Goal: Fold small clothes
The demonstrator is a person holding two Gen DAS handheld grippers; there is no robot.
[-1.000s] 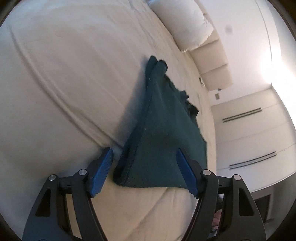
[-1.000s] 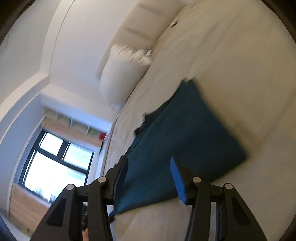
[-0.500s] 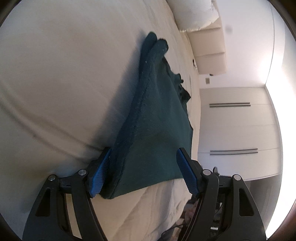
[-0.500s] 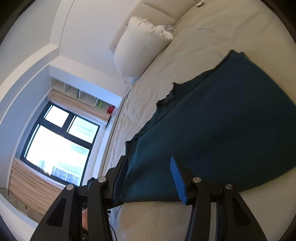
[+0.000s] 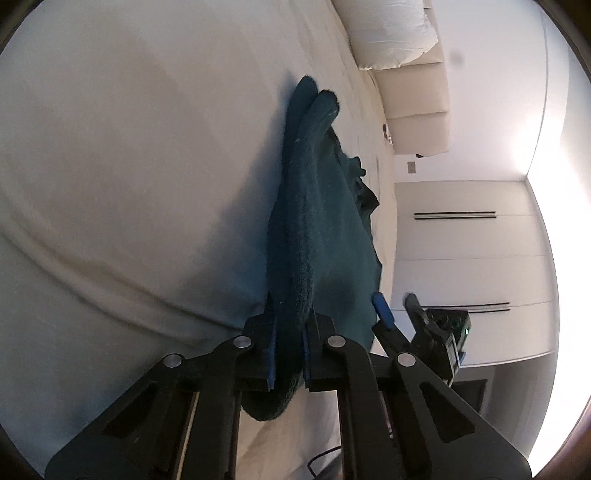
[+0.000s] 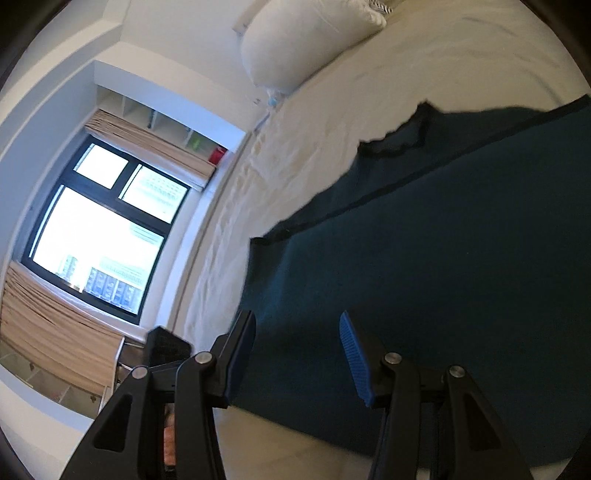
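Observation:
A dark teal knitted garment (image 5: 325,229) lies folded on the cream bed (image 5: 129,166). My left gripper (image 5: 290,339) is shut on its near folded edge, and the cloth bunches between the blue pads. In the right wrist view the same garment (image 6: 443,240) spreads flat. My right gripper (image 6: 297,354) is open, its blue pads straddling the garment's near edge just above the cloth. The right gripper's fingers also show in the left wrist view (image 5: 382,310), beside the garment's far corner.
A white pillow (image 5: 388,33) and cream headboard (image 5: 417,110) lie at the bed's far end. White wardrobe doors (image 5: 461,277) stand past the bed. In the right wrist view a pillow (image 6: 306,40) and a window (image 6: 99,236) lie left of the bed.
My left gripper has closed on the garment's near edge; it was open around it before. My right gripper has moved in low over the garment's other edge, still open.

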